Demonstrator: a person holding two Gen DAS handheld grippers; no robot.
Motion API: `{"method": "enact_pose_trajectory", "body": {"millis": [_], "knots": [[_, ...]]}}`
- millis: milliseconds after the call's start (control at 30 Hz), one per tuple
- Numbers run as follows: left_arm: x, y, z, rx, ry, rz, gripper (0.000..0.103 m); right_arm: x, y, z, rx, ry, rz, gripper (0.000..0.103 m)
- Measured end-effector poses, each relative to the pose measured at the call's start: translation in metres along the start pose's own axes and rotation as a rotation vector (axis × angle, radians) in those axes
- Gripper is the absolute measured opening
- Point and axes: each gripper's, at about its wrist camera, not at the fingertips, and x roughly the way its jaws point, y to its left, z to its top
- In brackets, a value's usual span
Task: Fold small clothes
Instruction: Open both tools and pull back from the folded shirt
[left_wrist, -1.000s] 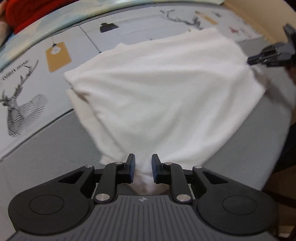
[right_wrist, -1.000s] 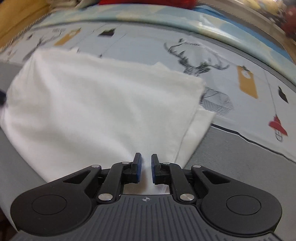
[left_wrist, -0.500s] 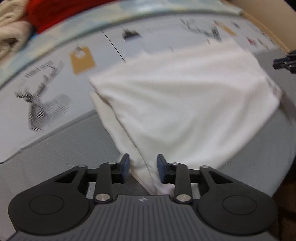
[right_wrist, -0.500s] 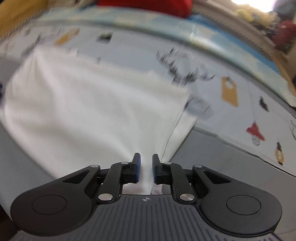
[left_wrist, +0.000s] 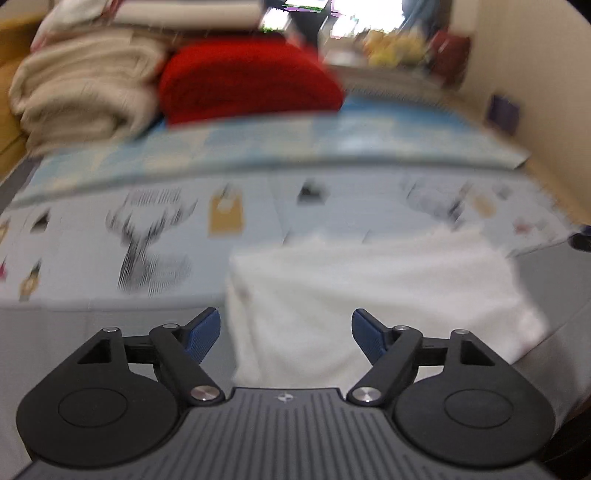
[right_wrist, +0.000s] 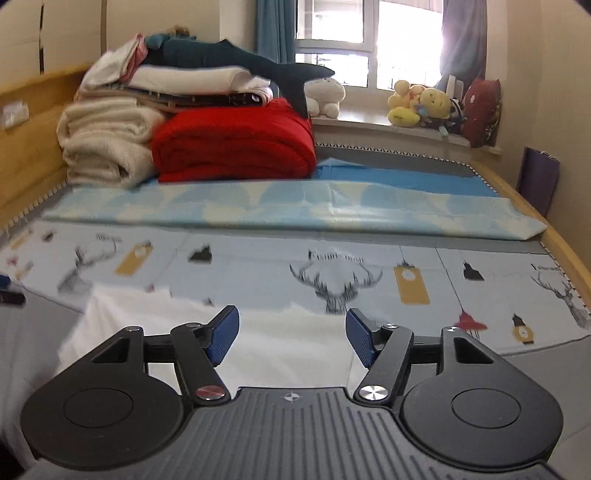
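Your left gripper (left_wrist: 286, 334) and right gripper (right_wrist: 291, 338) have just been opening; both jaws stand wide, nothing between them. The folded white garment (left_wrist: 373, 306) lies flat at twelve o'clock on the printed sheet (right_wrist: 258, 262).

A home bedroom: a bed (right_wrist: 554, 236) with a wooden frame and deer-print sheet (right_wrist: 332, 273), folded blankets (right_wrist: 232, 144) stacked at upper left, stuffed toys (right_wrist: 421, 103) on the windowsill at upper right, curtains (right_wrist: 275, 29) by the window (right_wrist: 332, 40).

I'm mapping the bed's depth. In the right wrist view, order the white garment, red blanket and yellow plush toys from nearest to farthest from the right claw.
1. White garment, just beneath the open right claw.
2. Red blanket, far end, left.
3. Yellow plush toys, windowsill, right.
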Motion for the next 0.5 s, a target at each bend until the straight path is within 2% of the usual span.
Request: {"method": "enact_pose_trajectory", "body": {"millis": [33,67,100,200,267,367,500], "knots": [[0.007,-0.001,-0.001,-0.016,0.051,0.042,0.081,0.006,0.003,-0.007,-0.011,0.057,-0.02,0.063],[0.014,0.0,0.001,-0.037,0.064,0.053,0.082,0.015,0.006,-0.013,-0.017,0.121,-0.048,0.062],[0.016,0.001,0.004,-0.052,0.062,0.048,0.082,0.018,0.008,-0.015,-0.015,0.131,-0.066,0.062],[0.019,0.002,0.015,-0.061,0.035,0.055,0.082,0.017,0.008,-0.013,-0.019,0.095,-0.06,0.062],[0.026,0.002,0.016,-0.052,0.046,0.077,0.082,0.016,0.005,-0.013,-0.022,0.078,-0.089,0.062],[0.029,-0.001,0.016,-0.053,0.06,0.072,0.082,0.019,-0.006,-0.014,0.012,0.086,-0.139,0.062],[0.036,-0.002,0.012,-0.012,0.048,0.072,0.082,0.023,-0.012,-0.016,0.049,0.088,-0.139,0.063]]}}
